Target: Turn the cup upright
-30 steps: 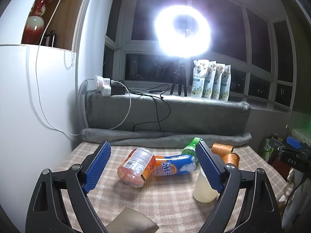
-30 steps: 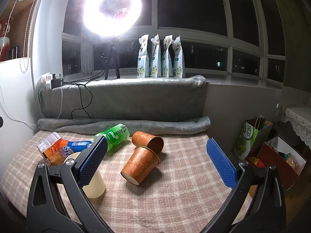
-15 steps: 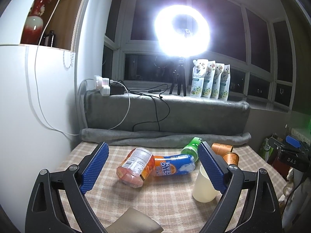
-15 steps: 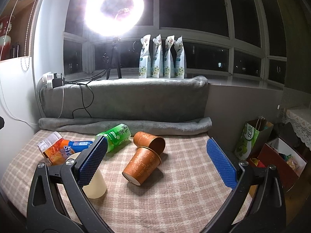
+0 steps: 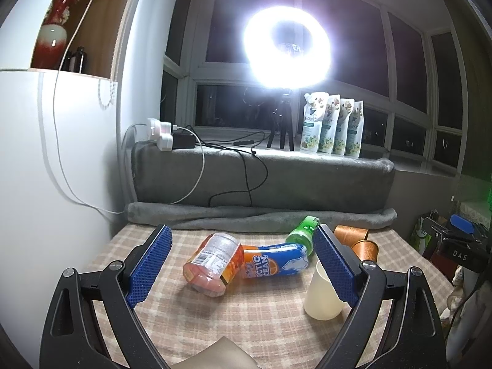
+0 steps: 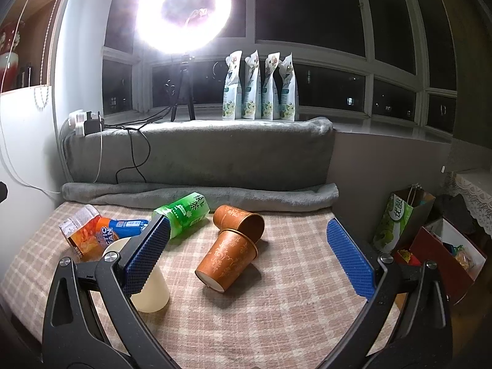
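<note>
We looked along two handheld grippers at a table covered in a beige checked cloth. Our left gripper was spread wide, its blue-padded fingers holding nothing. Our right gripper was likewise released, its jaws far apart and empty.

A cream plastic cup stood upright, mouth up, toward the table's right side in the left wrist view. It sat just behind and partly hidden by the left gripper's right-hand finger, not between the pads. In the right wrist view the same cup appeared near the front left of the table, partly covered by the right gripper's left-hand finger. We could not tell whether either finger touched it.

Two orange patterned paper cups lay on their sides near the middle of the table, between the right gripper's fingers but farther back. The nearer paper cup pointed its base toward us, and its rim met the farther paper cup, whose mouth faced right.

A green tea can lay on its side toward the back of the table. To its left lay a blue-and-orange Arctic Ocean bottle touching a tipped orange jar.

A grey blanket ran along the table's back edge, beneath a glaring ring light.
</note>
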Tool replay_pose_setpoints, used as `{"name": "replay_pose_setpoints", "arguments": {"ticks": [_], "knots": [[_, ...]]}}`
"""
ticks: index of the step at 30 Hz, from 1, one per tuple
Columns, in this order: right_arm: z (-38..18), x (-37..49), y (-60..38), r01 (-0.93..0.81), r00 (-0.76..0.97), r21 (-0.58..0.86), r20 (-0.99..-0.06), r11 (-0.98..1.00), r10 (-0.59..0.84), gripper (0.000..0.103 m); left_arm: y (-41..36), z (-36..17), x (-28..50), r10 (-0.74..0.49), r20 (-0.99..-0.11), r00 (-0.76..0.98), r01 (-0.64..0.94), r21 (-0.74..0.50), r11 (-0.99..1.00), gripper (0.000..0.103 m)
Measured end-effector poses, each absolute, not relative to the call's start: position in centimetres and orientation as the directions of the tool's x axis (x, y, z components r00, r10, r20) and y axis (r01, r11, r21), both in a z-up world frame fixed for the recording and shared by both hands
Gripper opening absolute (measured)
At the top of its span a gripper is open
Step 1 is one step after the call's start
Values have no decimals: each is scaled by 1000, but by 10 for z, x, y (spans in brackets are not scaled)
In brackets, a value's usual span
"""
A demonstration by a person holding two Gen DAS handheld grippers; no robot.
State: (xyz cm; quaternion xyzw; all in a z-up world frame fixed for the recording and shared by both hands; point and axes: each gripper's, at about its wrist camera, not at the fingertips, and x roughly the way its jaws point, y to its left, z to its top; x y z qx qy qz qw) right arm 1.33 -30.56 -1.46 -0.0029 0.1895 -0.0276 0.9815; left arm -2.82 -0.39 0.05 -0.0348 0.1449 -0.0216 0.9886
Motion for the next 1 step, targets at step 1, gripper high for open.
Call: {"name": "replay_pose_setpoints", "arguments": {"ticks": [1], "knots": [[-16,14,-305,46,925,-17,-376,999,-49,103,-4,0,-28,-52,-284,957,32,-76,997,93]]}}
